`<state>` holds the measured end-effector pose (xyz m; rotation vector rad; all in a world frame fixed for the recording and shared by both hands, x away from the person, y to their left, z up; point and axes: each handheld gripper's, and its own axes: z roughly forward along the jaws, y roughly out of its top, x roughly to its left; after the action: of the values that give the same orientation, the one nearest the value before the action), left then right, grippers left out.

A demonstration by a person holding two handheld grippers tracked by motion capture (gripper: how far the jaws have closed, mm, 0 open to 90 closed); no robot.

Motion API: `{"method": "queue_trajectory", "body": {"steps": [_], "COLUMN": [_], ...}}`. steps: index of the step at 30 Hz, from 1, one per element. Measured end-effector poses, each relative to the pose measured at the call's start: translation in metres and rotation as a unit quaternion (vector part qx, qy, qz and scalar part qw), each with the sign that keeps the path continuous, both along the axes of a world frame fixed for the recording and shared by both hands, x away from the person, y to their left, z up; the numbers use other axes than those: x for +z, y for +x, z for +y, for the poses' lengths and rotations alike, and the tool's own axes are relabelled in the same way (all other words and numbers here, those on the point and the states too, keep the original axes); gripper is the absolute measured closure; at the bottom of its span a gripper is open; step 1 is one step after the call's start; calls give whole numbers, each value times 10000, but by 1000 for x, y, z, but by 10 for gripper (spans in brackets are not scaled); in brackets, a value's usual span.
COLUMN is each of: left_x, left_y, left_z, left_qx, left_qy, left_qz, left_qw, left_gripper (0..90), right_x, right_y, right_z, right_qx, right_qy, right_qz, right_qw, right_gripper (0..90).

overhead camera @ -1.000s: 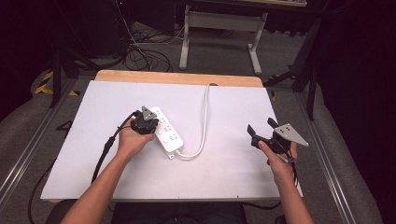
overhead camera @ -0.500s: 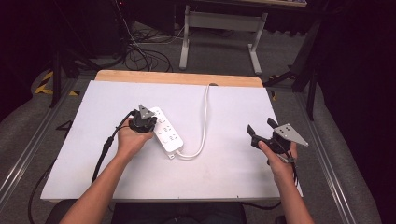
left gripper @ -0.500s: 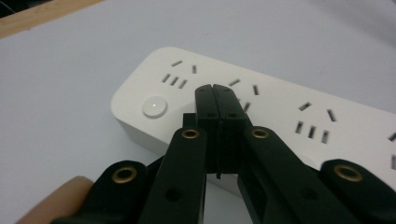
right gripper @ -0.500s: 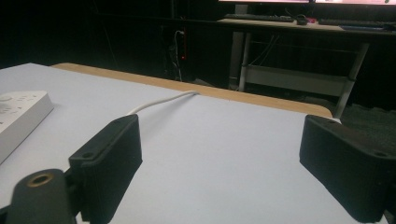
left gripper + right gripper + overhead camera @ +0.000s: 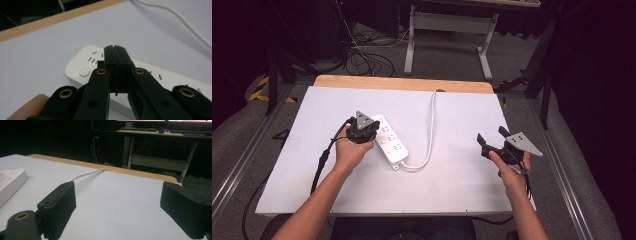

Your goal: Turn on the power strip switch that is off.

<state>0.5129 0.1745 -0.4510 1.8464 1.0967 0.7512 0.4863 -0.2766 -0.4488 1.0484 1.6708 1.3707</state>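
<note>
A white power strip (image 5: pixel 391 144) lies at the middle of the table, and its white cable (image 5: pixel 431 131) loops right and runs to the far edge. My left gripper (image 5: pixel 367 131) hovers over the strip's left end. In the left gripper view the left gripper (image 5: pixel 115 53) has its black jaws pressed together with nothing between them, just above the power strip (image 5: pixel 155 75) and next to its round button (image 5: pixel 84 72). My right gripper (image 5: pixel 492 136) is held at the right of the table with its jaws wide apart. The right gripper (image 5: pixel 122 207) holds nothing.
The white table top (image 5: pixel 462 190) has a wooden strip (image 5: pixel 402 82) along its far edge. In the right gripper view the power strip (image 5: pixel 10 183) lies far left and the cable (image 5: pixel 85 175) runs toward the far edge. Behind the table stand a metal stand (image 5: pixel 447 30) and floor cables (image 5: pixel 362 57).
</note>
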Motion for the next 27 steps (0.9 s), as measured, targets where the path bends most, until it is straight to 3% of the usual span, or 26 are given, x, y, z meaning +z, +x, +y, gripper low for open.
{"method": "queue_trajectory", "body": {"steps": [6, 10, 14, 27], "left_x": [12, 21, 24, 29], "left_y": [-14, -21, -22, -24], "left_z": [10, 17, 21, 27], "left_qx": [62, 230, 389, 576], "left_qy": [-131, -320, -289, -487], "left_qz": [-348, -610, -811, -1016], "left_qw": [9993, 9974, 9955, 9920], "left_gripper": [883, 871, 838, 754], "right_x": [0, 0, -1, -1], "right_y": [0, 1, 2, 3], "right_z": [0, 0, 1, 1], "right_qx": [2, 6, 25, 22], "right_qy": [2, -2, -17, 0], "right_qz": [2, -2, 6, 31], "right_qw": [10000, 10000, 10000, 10000], "right_gripper": [136, 136, 137, 137]}}
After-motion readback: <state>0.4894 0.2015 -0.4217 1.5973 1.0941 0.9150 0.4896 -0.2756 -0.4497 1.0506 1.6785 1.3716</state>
